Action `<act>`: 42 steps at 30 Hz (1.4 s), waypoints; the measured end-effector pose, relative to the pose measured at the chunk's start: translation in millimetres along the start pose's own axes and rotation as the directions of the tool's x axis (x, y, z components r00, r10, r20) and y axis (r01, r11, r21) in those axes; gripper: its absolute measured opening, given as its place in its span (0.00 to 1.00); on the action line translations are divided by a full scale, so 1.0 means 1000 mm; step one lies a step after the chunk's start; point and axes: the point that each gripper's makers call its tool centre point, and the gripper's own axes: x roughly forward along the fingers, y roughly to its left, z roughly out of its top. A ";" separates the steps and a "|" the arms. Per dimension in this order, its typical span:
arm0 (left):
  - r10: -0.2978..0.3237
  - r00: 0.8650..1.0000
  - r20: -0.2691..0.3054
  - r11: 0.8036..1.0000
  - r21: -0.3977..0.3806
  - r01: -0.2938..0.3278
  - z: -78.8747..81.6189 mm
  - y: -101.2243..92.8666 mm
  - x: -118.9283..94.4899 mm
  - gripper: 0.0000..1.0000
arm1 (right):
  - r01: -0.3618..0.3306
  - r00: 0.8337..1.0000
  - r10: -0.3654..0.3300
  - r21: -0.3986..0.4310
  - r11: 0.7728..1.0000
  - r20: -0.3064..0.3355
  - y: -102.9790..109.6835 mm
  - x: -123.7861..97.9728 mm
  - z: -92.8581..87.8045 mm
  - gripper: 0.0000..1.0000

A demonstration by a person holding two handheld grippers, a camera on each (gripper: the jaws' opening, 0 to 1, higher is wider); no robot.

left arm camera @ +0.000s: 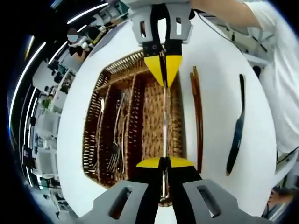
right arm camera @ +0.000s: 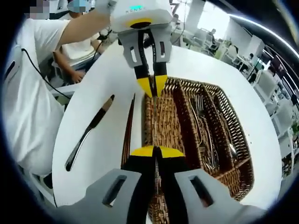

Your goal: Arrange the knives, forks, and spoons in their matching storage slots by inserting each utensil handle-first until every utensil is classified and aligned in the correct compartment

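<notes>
A brown wicker tray (left arm camera: 105,77) (right arm camera: 243,140) with long slots lies on the white table. Forks (left arm camera: 117,135) (right arm camera: 201,116) and a spoon (left arm camera: 102,105) (right arm camera: 231,150) rest in its side slots. A slim silver utensil (left arm camera: 164,126) (right arm camera: 155,116), seen edge-on, hangs over the wide slot. My left gripper (left arm camera: 163,162) (right arm camera: 150,86) is shut on one end of it and my right gripper (right arm camera: 156,151) (left arm camera: 163,70) is shut on the other. A black-handled knife (left arm camera: 236,130) (right arm camera: 88,133) lies loose on the table beside the tray.
Brown chopsticks (left arm camera: 196,116) (right arm camera: 128,130) lie on the table along the tray's edge, between tray and knife. A person in a white shirt (right arm camera: 23,102) (left arm camera: 285,84) stands at the table's rim on the knife side. Desks and chairs (left arm camera: 46,121) fill the room beyond.
</notes>
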 end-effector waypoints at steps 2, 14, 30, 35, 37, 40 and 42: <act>0.000 1.000 -0.002 1.000 0.001 0.000 -0.001 0.002 0.002 0.03 | 0.001 1.000 -0.001 0.000 1.000 -0.004 -0.002 0.002 -0.001 0.01; -0.003 1.000 -0.009 1.000 -0.011 0.003 -0.009 0.017 0.021 0.03 | -0.003 1.000 0.003 0.004 1.000 -0.016 -0.017 0.021 -0.010 0.01; -0.005 0.999 -0.036 1.000 -0.019 0.004 -0.026 0.035 0.049 0.03 | -0.015 0.999 0.015 0.012 1.000 -0.028 -0.037 0.046 -0.024 0.02; -0.011 0.999 -0.033 1.000 -0.025 0.010 -0.028 0.039 0.052 0.03 | -0.012 0.999 0.012 0.011 1.000 -0.037 -0.038 0.050 -0.030 0.02; -0.016 0.999 -0.041 1.000 -0.020 0.015 -0.029 0.039 0.053 0.03 | -0.018 0.999 0.019 0.018 1.000 -0.038 -0.038 0.053 -0.033 0.02; -0.017 0.999 -0.046 1.000 -0.016 0.016 -0.030 0.039 0.053 0.03 | -0.020 0.999 0.021 0.018 1.000 -0.039 -0.037 0.055 -0.035 0.02; -0.017 0.999 -0.046 1.000 -0.017 0.016 -0.031 0.039 0.053 0.03 | -0.024 0.999 0.025 0.020 1.000 -0.042 -0.036 0.056 -0.037 0.02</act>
